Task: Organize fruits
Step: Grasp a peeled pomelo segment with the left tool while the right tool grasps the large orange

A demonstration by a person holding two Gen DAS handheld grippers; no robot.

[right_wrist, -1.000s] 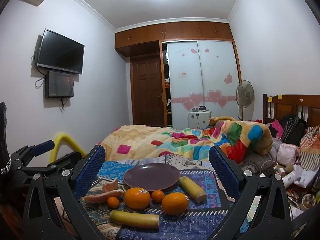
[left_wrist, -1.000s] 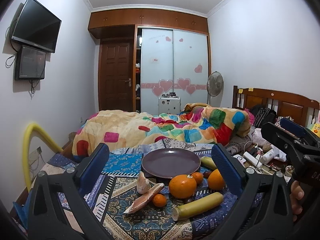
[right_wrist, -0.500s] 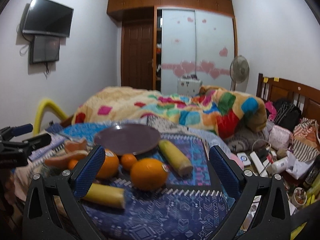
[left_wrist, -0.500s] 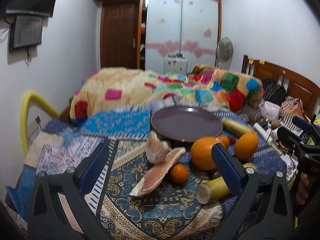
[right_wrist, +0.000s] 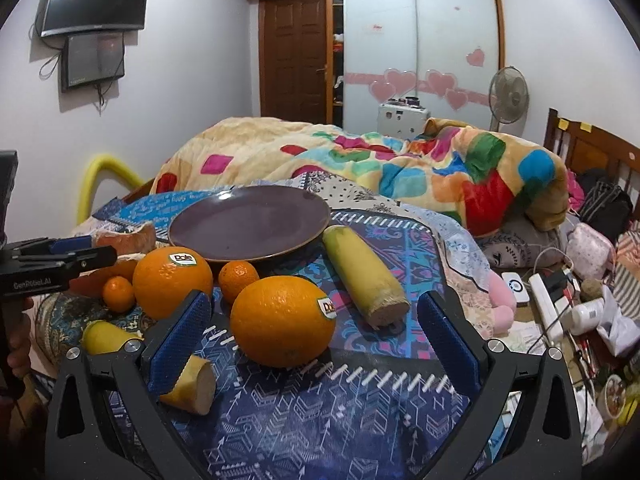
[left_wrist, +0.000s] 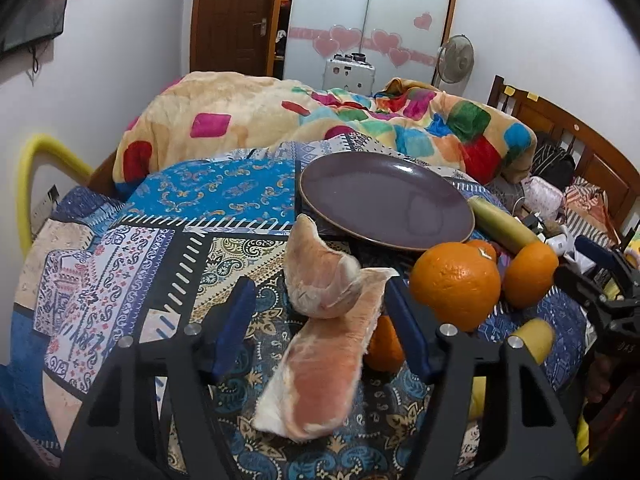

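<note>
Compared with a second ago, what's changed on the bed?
Both grippers dropped toward the fruit. The left gripper has been closing around the pomelo segments, not yet pinching; the right gripper stays open at a large orange. Fruit and purple plate haven't moved.

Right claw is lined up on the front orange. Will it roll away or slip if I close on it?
The front orange looks round and sits free on the cloth, so a nudge from one pad would probably roll it. Its skin looks glossy but dimpled; the textured pads should likely hold. It appears firm and fairly heavy for its size, so close squarely around its middle.
</note>
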